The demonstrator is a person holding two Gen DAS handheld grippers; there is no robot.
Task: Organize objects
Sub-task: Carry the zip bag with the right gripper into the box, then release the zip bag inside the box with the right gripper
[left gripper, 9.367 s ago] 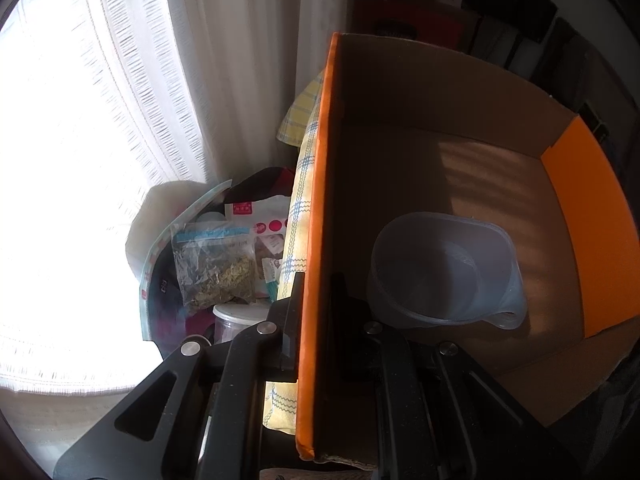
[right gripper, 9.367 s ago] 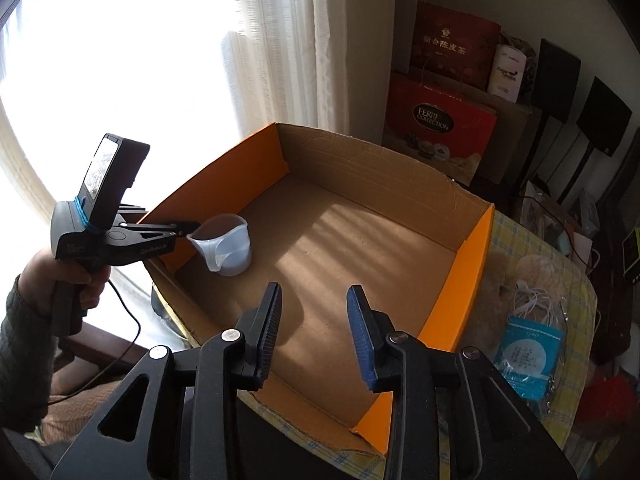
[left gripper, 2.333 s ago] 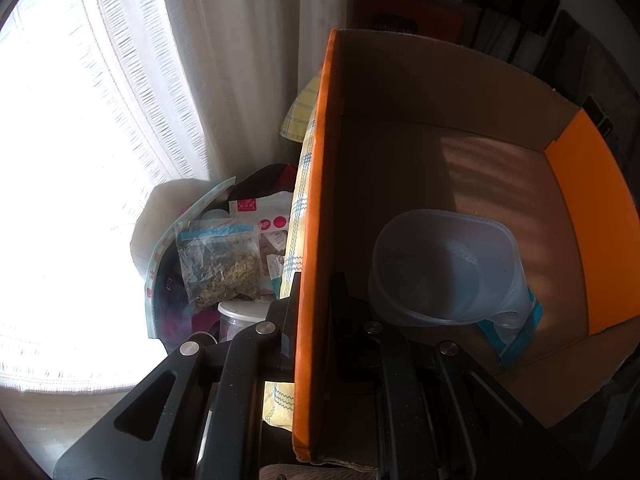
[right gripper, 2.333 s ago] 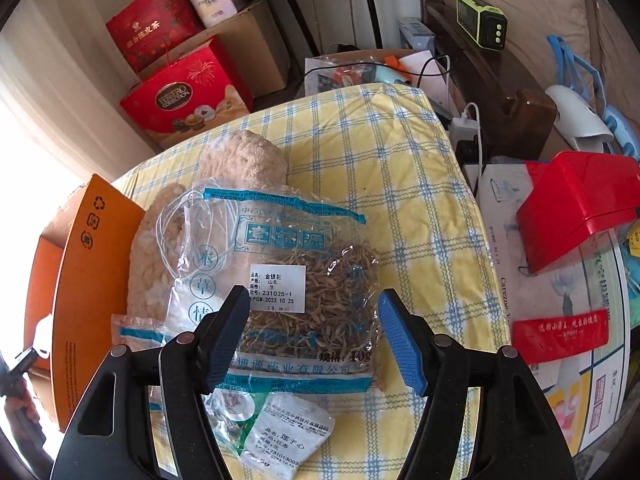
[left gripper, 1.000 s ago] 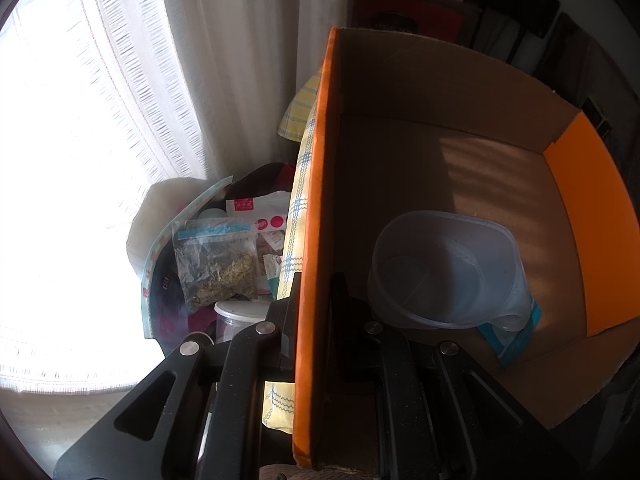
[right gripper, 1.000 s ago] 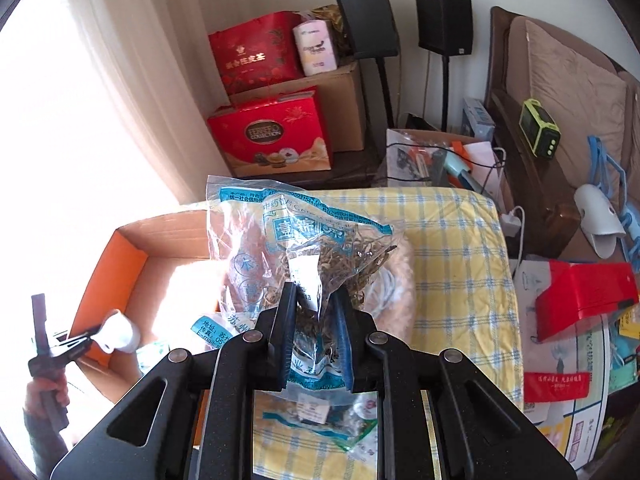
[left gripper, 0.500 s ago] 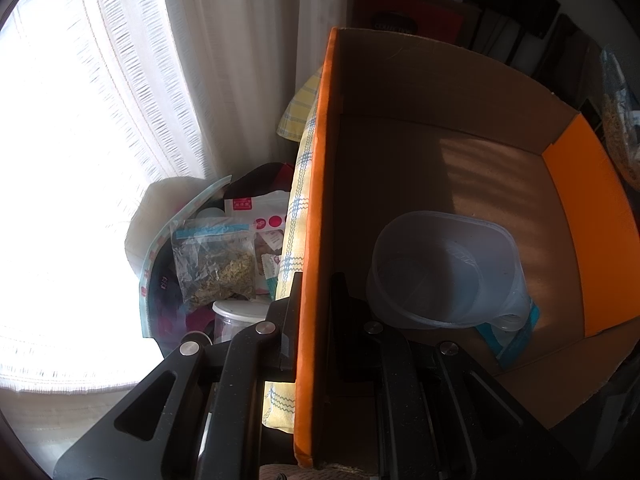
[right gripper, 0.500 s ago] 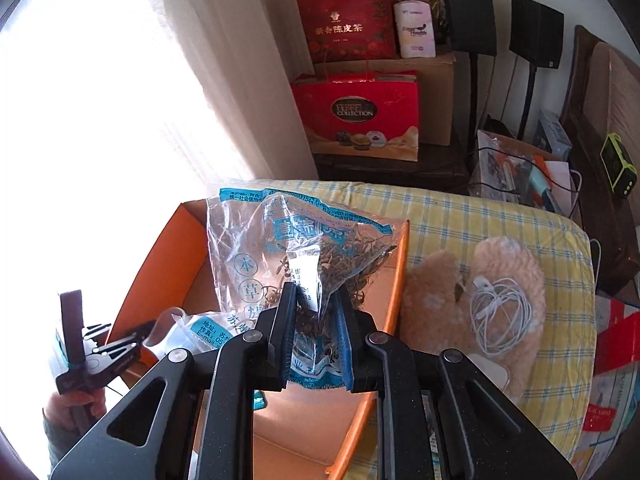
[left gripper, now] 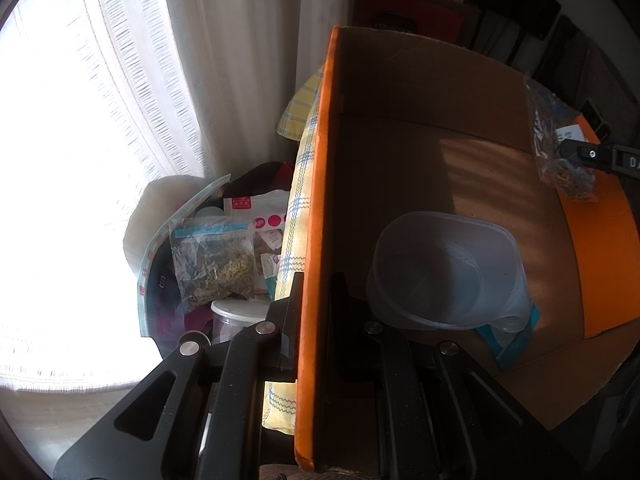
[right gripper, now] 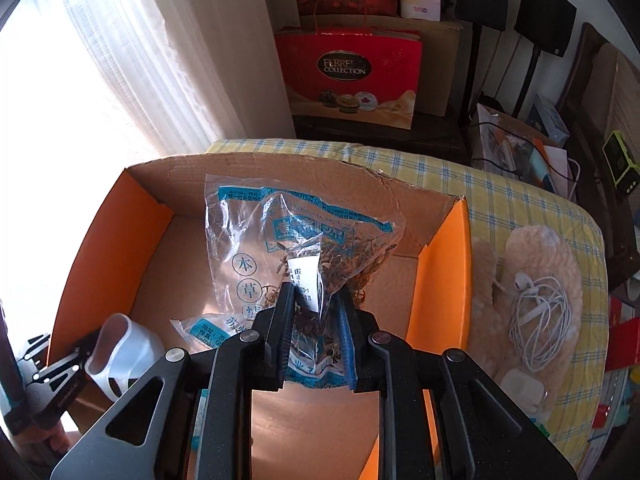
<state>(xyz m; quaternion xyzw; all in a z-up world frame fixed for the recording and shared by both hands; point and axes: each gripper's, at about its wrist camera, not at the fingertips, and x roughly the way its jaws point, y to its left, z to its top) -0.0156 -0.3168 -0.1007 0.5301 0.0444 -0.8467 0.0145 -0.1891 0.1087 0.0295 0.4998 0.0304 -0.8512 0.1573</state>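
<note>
An open cardboard box (right gripper: 440,264) with orange side walls stands on a yellow checked cloth. My left gripper (left gripper: 316,300) is shut on the box's left orange wall (left gripper: 316,160); in the right wrist view it shows at the lower left (right gripper: 86,344). A translucent measuring cup (left gripper: 444,268) (right gripper: 124,348) sits inside by that wall, on a blue-and-white packet (right gripper: 204,332). My right gripper (right gripper: 316,320) holds a clear bag of dried herbs (right gripper: 296,240) (left gripper: 560,152) over the box's floor. Its jaws are opening, the bag still pinched between them.
Fluffy slippers (right gripper: 536,264) with white earphones (right gripper: 536,312) lie right of the box on the cloth (right gripper: 512,200). Red gift boxes (right gripper: 348,72) stand behind. A curtain (left gripper: 140,100) hangs at the left. Below it lie a zip bag (left gripper: 212,264) and other packets.
The right gripper carried the herb bag left and down, from above the cloth to over the box. The bag has come into the left wrist view's right edge. The left gripper kept its hold.
</note>
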